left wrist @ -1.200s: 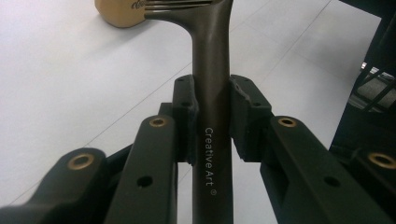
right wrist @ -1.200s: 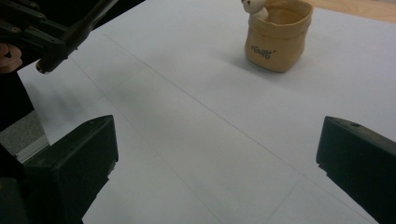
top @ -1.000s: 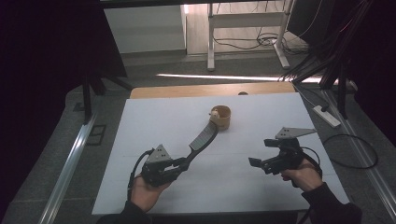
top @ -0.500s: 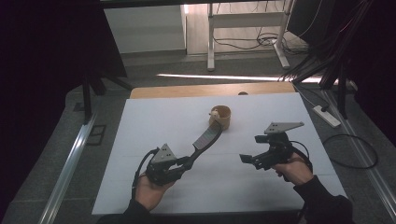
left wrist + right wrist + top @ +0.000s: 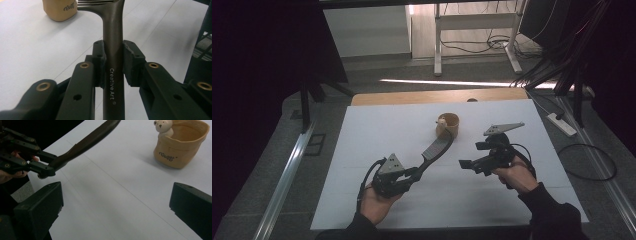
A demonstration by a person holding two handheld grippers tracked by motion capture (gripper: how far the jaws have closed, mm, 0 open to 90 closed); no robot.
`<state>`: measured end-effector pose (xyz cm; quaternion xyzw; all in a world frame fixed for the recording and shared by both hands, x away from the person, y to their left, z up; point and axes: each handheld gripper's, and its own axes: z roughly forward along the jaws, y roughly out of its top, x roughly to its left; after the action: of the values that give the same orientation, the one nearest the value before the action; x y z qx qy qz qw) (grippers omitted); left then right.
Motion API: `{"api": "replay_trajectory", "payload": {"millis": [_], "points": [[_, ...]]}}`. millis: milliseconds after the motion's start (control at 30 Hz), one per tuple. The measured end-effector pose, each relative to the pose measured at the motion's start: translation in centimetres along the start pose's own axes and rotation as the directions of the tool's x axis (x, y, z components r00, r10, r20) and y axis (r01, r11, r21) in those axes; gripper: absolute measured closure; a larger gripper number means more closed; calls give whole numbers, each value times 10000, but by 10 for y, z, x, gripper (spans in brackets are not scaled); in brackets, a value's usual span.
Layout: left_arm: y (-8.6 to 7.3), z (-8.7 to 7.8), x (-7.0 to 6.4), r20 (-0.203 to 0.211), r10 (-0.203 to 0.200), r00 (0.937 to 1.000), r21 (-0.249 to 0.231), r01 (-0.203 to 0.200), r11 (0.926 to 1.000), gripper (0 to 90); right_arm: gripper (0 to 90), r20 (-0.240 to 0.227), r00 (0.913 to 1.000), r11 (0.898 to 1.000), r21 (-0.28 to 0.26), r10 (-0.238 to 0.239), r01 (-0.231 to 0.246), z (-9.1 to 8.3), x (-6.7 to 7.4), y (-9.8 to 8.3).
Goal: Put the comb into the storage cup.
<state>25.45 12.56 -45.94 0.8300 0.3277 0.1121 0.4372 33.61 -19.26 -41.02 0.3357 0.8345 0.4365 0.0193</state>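
Spatula point(image 5: 436, 148): dark, matte, long flat handle printed "Creative Art", widening to a slotted, serrated-edged head; its handle is clamped between the pads of the left hand-held gripper point(image 5: 113, 62), and it is held slanting above the white surface point(image 5: 362, 150), its head reaching up to the cup. Beige cup point(image 5: 448, 124), glossy ceramic shaped like a soft bag with a small bear figure on its rim, stands on the surface. Right hand-held gripper point(image 5: 116, 205) hangs released, its blocky black jaws wide apart with nothing between them.
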Motion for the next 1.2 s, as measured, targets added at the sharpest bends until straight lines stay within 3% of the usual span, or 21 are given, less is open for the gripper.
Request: {"api": "replay_trajectory", "payload": {"millis": [100,367,1200], "points": [[1,1,0,30,-18,10000,-19,18,10000,721,0,181,9998,9999,-59,116,-115,3,1,4],[2,5,-2,38,9,10000,-43,-9,10000,721,0,132,9999,9999,116,91,-92,12,6,11],[8,17,-8,38,59,10000,-283,-58,9996,721,0,-722,9927,9948,365,970,-946,34,6,26]]}}
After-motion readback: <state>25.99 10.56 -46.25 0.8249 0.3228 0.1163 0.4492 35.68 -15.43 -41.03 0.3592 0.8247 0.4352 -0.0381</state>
